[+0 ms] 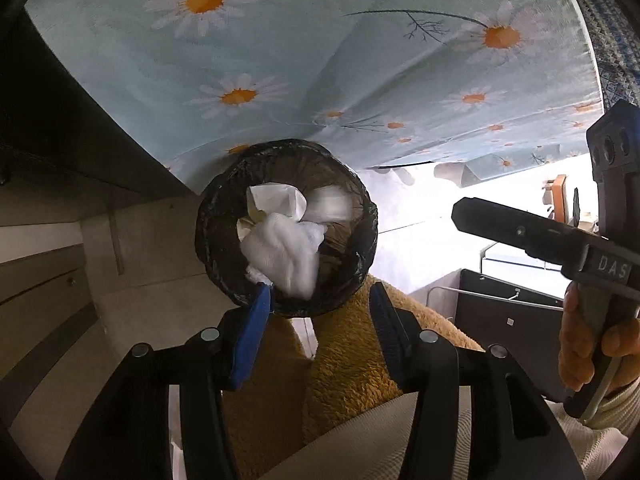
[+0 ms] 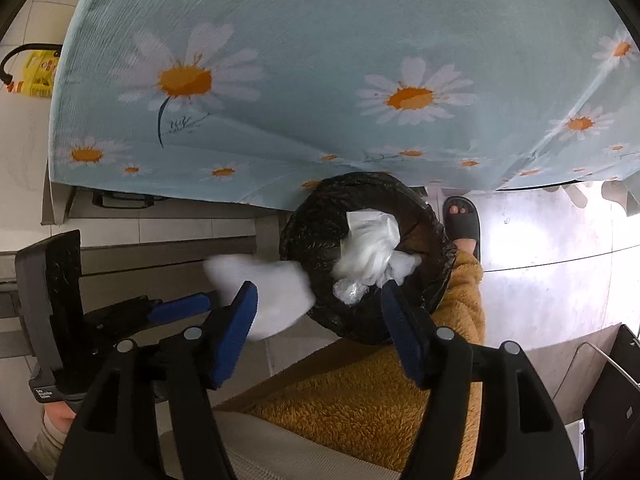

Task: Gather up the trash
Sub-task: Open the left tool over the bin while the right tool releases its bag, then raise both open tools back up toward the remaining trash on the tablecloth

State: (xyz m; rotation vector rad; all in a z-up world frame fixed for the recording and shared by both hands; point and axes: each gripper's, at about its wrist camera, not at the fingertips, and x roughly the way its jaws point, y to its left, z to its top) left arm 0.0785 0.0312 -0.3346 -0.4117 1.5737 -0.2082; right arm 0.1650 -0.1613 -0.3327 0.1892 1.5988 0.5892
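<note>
Each camera sits on its own gripper and looks steeply downward along the blue-padded fingers. The left wrist view faces the black-lined bin [image 1: 286,228] from close above, near the hanging edge of the daisy-print cloth [image 1: 320,60]. The right wrist view faces the same bin [image 2: 366,256] from its other side. Both views share bin, cloth [image 2: 320,80] and floor.
</note>
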